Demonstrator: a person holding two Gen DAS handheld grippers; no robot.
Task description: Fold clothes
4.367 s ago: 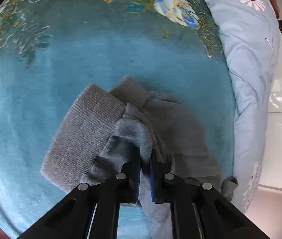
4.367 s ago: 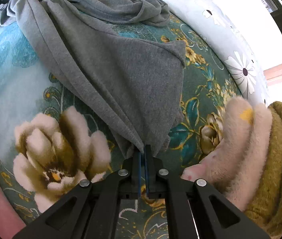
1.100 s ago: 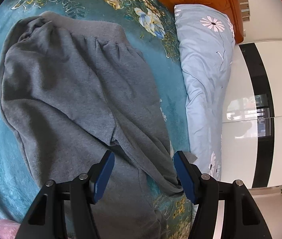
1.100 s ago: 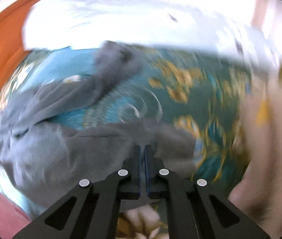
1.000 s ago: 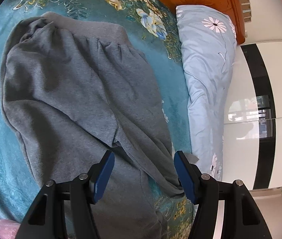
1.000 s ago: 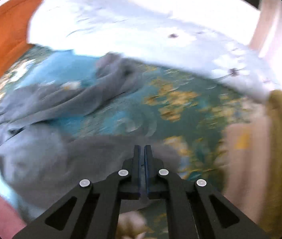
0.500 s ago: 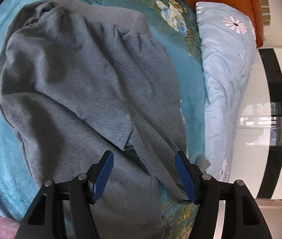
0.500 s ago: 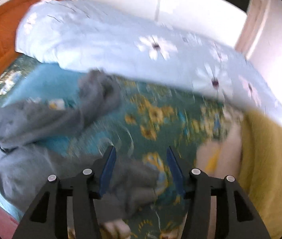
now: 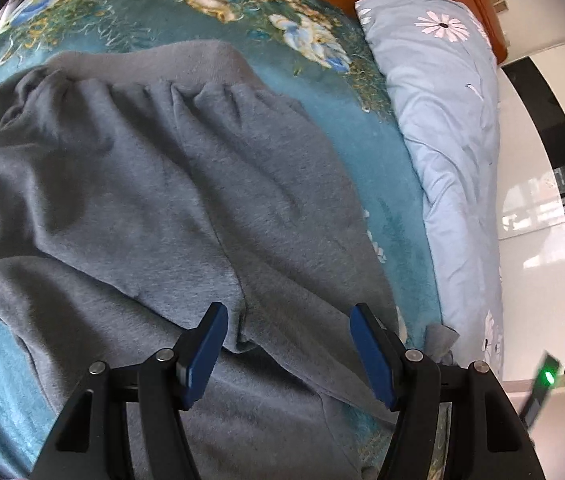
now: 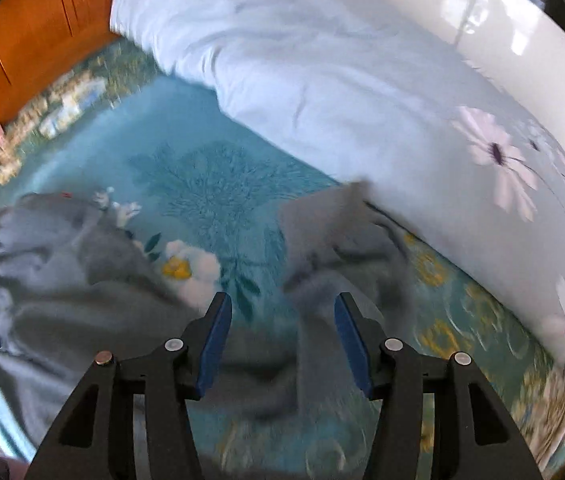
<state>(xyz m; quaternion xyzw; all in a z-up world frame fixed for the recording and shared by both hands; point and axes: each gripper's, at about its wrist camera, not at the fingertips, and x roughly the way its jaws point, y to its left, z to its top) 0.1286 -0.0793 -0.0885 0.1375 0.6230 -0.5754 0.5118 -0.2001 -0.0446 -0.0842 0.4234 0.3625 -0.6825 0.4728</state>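
Bed with teal floral blanket (image 9: pixel 382 184) | grey sweatpants (image 9: pixel 170 200) now spread flat on it | left gripper (image 9: pixel 288 346) and right gripper (image 10: pixel 280 338) fingers apart, both having let go | laid out, ready for first fold.

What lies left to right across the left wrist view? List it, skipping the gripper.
Grey trousers → teal flowered blanket → pale blue daisy quilt → white wall with a black band.
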